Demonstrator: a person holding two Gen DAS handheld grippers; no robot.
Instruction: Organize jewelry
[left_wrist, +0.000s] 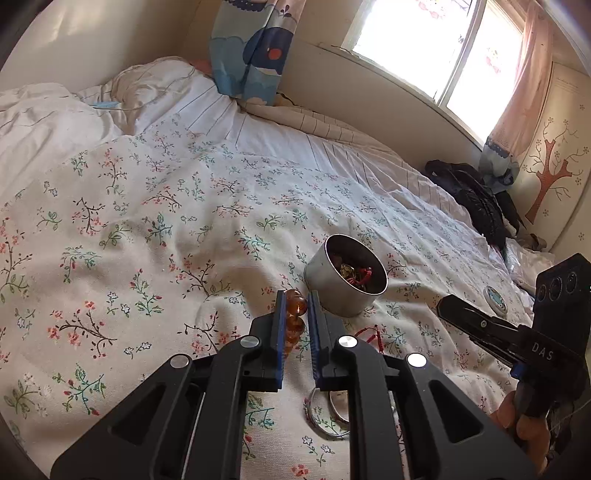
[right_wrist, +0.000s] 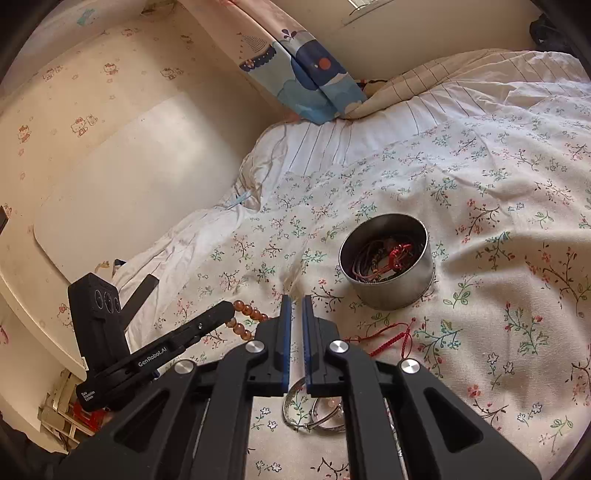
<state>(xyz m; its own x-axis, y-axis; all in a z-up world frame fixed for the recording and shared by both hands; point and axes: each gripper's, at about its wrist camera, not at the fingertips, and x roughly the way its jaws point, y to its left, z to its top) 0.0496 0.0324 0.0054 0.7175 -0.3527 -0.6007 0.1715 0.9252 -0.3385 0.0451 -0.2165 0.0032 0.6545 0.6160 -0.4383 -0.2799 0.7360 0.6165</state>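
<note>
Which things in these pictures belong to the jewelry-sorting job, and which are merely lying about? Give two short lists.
Part of the job:
- amber bead bracelet, held in the left gripper
- metal tin with cords already inside
- red cord bracelet on the bedspread
- silver bangles
- right gripper, holding nothing

Just lying about:
- black jacket
- curtain
- small round lid

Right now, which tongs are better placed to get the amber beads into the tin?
Left. The left tongs are already shut on the amber bead bracelet, beside the open tin. The right tongs are nearly shut on nothing, over bare quilt.
</note>
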